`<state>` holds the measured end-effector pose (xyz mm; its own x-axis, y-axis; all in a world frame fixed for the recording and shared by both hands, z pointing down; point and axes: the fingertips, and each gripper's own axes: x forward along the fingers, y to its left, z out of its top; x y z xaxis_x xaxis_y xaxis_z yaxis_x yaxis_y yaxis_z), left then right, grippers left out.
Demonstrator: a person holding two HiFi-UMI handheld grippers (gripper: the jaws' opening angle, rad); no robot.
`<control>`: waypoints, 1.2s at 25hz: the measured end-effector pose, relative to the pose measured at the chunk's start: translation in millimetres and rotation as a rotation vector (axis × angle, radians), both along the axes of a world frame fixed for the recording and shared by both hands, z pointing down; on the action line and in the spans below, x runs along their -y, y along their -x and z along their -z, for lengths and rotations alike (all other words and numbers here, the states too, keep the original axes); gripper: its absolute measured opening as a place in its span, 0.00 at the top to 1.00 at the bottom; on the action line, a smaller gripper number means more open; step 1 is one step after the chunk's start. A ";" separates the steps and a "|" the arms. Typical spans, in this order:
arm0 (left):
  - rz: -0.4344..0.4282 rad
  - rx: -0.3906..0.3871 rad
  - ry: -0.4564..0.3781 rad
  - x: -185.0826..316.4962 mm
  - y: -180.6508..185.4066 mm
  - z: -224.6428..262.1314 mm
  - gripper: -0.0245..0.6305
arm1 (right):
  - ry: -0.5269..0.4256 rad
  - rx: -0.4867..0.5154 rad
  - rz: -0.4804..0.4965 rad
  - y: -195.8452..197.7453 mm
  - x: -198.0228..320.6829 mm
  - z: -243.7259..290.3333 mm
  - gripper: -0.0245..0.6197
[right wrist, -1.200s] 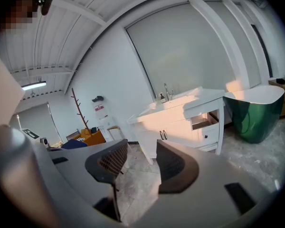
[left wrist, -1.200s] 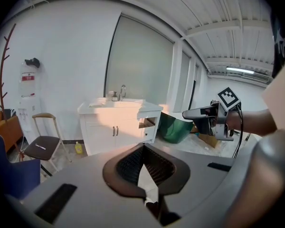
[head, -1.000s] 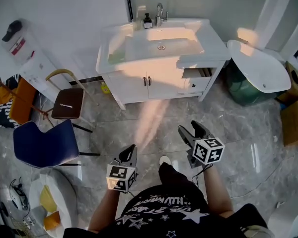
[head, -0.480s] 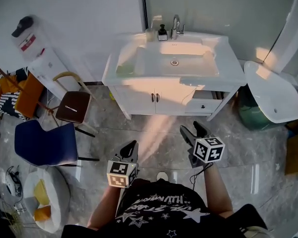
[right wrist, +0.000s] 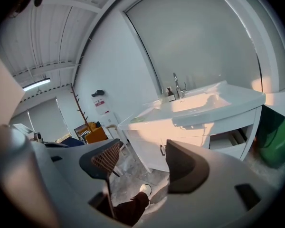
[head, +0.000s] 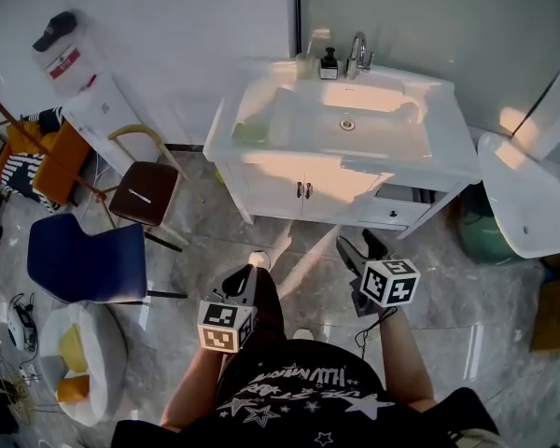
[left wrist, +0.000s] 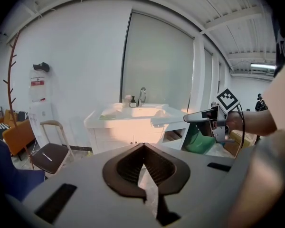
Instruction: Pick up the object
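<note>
From the head view, left tool point(head: 243, 283) and right tool point(head: 359, 250) hung over the floor, well short of the far washstand point(head: 231, 147). Its green cloth point(head: 250, 133) or soap bottle point(head: 329, 63) may have been the object; I couldn't tell which.

Left gripper view: jaws closed on nothing.

Right gripper view: jaws wide, empty.

Reaching in with the closed left tool would likely just shove the thing.

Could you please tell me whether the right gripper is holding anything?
No, the right gripper has its jaws apart, with only the floor and the person's shoe showing between them.
</note>
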<state>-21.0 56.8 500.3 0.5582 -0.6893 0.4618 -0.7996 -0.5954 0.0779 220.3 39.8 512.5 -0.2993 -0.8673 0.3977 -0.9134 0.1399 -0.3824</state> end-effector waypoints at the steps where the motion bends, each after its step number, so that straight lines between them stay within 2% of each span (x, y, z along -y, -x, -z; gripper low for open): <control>1: 0.000 0.000 -0.003 9.3 1.3 -0.4 0.94 | 0.004 -0.002 -0.005 -0.2 6.1 -1.2 0.50; 9: -0.013 -0.028 0.007 114.4 1.2 -1.6 0.94 | 0.011 -0.026 -0.062 -12.9 87.3 -1.9 0.50; 14: 0.001 -0.039 -0.005 190.6 8.6 -8.9 0.94 | 0.028 -0.038 -0.050 -1.6 160.2 -10.4 0.50; 20: -0.019 -0.031 0.048 269.3 12.2 -17.2 0.94 | 0.058 -0.041 -0.038 17.3 240.8 -12.3 0.50; 25: -0.041 -0.028 0.060 335.7 9.3 -13.7 0.94 | 0.089 -0.051 -0.039 21.4 301.5 -14.2 0.50; 30: -0.046 -0.026 0.084 381.7 15.5 -20.6 0.94 | 0.130 -0.069 -0.012 37.8 351.6 -22.7 0.50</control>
